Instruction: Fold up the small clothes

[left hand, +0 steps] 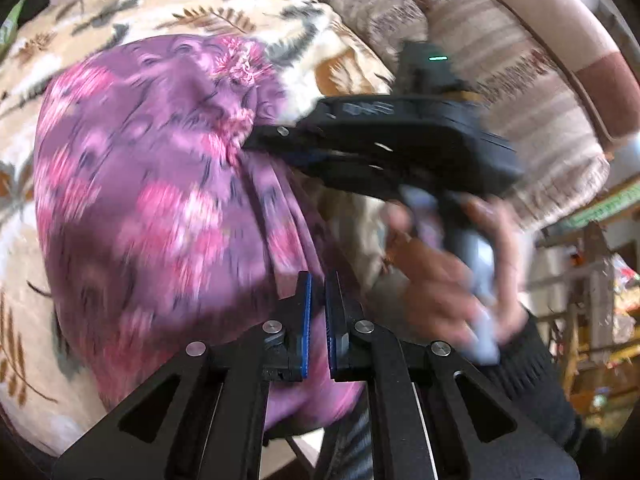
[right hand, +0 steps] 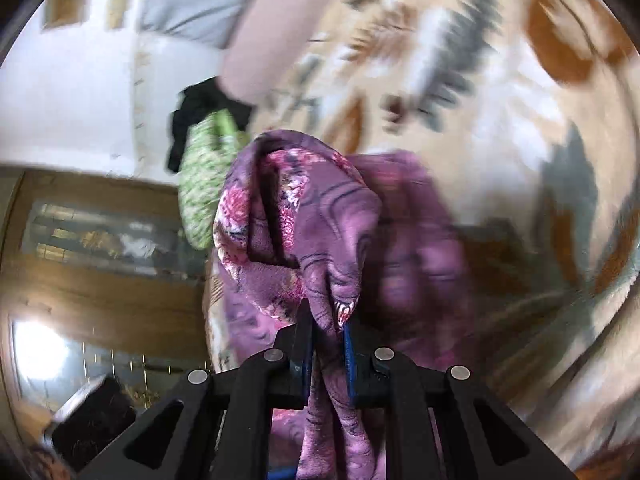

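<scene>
- the purple floral garment (left hand: 160, 208) fills the left and centre of the left wrist view, draped over a cream blanket with a leaf print (left hand: 100, 32)
- the left gripper (left hand: 316, 312) sits at the bottom centre of that view, its blue-lined fingers nearly together; purple cloth lies right behind the narrow slit, but whether any is pinched in there i cannot tell
- the right gripper (right hand: 328, 344) is at the bottom centre of its own view, clamped on a gathered bunch of the garment (right hand: 304, 224); a rope of cloth runs down between its fingers and a loose fold stands up above them
- from the left wrist view the same right gripper comes in from the right of the frame, its tip buried in the bunched edge of the fabric at centre, with the person's hand (left hand: 452, 280) on its handle at lower right
- both pictures are smeared with blur, so fine detail is guesswork
- a green patterned cloth (right hand: 204, 184) and something dark hang at centre left of the right wrist view, well apart from the work
- my read: this is the carry-over part of a fold, one edge lifted and on its way across the rest of the garment
- next move, as i judge it: bring the lifted edge down square on the far side, keep the layers from bunching, then let go and smooth flat
</scene>
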{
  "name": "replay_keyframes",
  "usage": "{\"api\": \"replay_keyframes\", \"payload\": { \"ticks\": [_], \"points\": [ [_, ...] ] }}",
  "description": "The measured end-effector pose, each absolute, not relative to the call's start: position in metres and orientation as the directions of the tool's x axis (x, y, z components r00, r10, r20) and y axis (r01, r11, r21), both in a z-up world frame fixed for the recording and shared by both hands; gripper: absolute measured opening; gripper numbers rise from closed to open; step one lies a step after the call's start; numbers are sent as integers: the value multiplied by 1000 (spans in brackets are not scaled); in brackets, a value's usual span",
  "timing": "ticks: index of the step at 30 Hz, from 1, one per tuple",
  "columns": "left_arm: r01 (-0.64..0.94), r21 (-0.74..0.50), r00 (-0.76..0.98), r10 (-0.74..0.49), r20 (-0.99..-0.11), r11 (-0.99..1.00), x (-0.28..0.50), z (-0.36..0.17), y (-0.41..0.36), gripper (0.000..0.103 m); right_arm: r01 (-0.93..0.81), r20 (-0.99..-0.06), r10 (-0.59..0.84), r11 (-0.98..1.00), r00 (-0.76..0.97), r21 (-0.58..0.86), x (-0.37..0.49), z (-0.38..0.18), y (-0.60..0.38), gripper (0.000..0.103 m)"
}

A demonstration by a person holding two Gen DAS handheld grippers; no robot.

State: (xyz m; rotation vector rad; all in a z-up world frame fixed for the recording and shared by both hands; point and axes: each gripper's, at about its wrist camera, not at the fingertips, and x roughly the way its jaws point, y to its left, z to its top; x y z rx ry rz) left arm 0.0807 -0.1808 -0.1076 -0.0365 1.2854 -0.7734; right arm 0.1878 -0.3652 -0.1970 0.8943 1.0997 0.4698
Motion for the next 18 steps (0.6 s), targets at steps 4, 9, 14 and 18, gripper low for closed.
{"api": "replay_keyframes", "payload": {
  "ticks": [4,9,14,18],
  "points": [
    [490,-440,67,-535,-842,753,60,-100,-150,18,187,-522,717,497,462,848,180,-209,-387,18],
    [416,-384,158,-481,-862,824,61,-113,-109,39,107,-566,582,636,584,764,133,-147,-379,76],
    [369,-441,156,-522,-839,818,65,-118,-97,39,99,-736,409,837,540,538,93,-125,-337,65],
    [392,-434,201,-536,-820,811,62,-102,-95,39,59,-822,310,922,477,382,76,-143,-314,42]
  ]
}}
